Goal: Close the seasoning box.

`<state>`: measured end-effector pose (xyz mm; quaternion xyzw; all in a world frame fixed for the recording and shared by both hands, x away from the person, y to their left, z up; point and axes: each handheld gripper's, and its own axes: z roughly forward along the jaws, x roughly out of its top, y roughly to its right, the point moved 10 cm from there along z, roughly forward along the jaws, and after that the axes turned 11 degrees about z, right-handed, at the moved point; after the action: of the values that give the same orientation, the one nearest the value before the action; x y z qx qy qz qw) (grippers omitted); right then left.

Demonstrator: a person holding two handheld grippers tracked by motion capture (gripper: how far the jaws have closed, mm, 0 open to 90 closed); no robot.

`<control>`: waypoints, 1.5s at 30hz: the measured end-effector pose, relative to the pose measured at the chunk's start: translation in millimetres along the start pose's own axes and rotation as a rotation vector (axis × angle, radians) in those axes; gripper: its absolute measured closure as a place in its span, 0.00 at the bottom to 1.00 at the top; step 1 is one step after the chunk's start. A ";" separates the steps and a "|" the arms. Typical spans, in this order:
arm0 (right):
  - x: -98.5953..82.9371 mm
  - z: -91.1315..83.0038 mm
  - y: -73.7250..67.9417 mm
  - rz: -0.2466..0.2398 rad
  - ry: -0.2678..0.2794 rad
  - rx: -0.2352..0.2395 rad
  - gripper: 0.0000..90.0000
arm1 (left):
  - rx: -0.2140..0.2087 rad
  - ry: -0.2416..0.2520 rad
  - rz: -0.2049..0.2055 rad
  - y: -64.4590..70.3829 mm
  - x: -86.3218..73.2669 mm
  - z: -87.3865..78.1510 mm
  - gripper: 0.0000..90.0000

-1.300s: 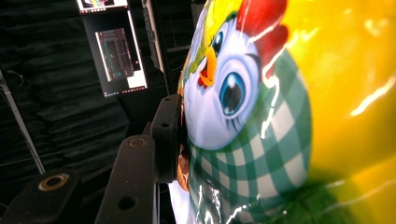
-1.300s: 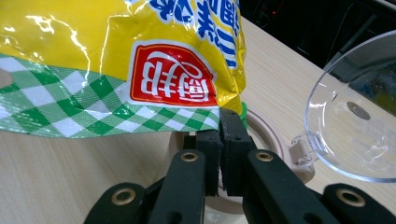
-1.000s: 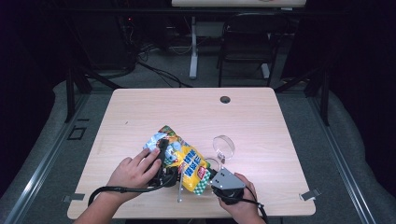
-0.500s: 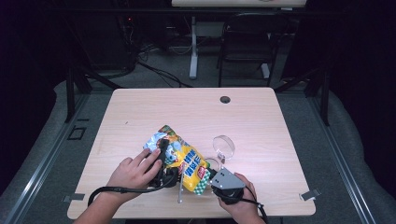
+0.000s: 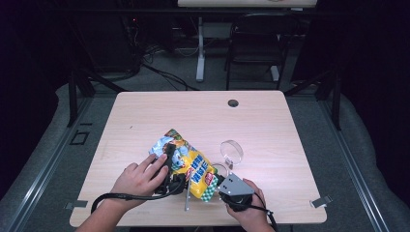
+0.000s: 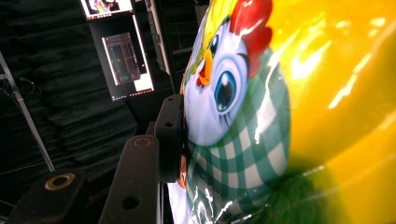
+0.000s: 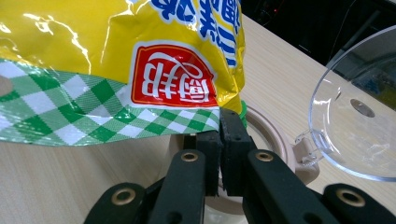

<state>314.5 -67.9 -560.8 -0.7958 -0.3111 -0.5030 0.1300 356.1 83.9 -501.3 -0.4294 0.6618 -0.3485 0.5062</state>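
The bag [image 5: 186,162] lies on the table [image 5: 270,121] toward its six o'clock edge. At the bag's three o'clock stands a container [image 7: 268,135] with its lid [image 5: 231,151] swung open toward one o'clock. The left gripper [image 5: 167,171] meets the bag from eight o'clock, the right gripper [image 5: 227,186] from five o'clock. A grommet [image 5: 233,103] sits near twelve o'clock.

A yellow snack bag [image 5: 189,163] lies on the wooden table [image 5: 270,125], between two hands. The left hand [image 5: 138,179] rests at its near-left side; a clear round lid [image 5: 232,151] stands just right of it.
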 end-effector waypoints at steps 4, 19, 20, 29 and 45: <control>0.3 0.2 -0.1 -0.001 0.002 -0.003 0.98 | 0.011 -0.003 0.012 -1.6 -0.3 -0.6 0.70; 0.2 0.8 0.0 0.003 0.006 -0.002 0.98 | 0.020 -0.012 0.036 -4.1 0.4 -3.0 0.70; 0.2 0.8 0.0 0.003 0.006 -0.002 0.98 | 0.020 -0.012 0.036 -4.3 0.5 -3.0 0.70; -1.1 1.6 1.9 0.012 0.004 -0.007 0.97 | 0.021 -0.007 0.034 -4.8 2.1 -3.3 0.71; -2.6 2.4 5.5 0.034 -0.001 -0.012 0.97 | 0.030 0.007 0.044 -7.5 4.7 -5.0 0.71</control>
<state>318.9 -71.9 -563.6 -0.8019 -0.2946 -0.5024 0.1338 352.2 76.8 -495.1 -0.4057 0.6674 -0.3487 0.5181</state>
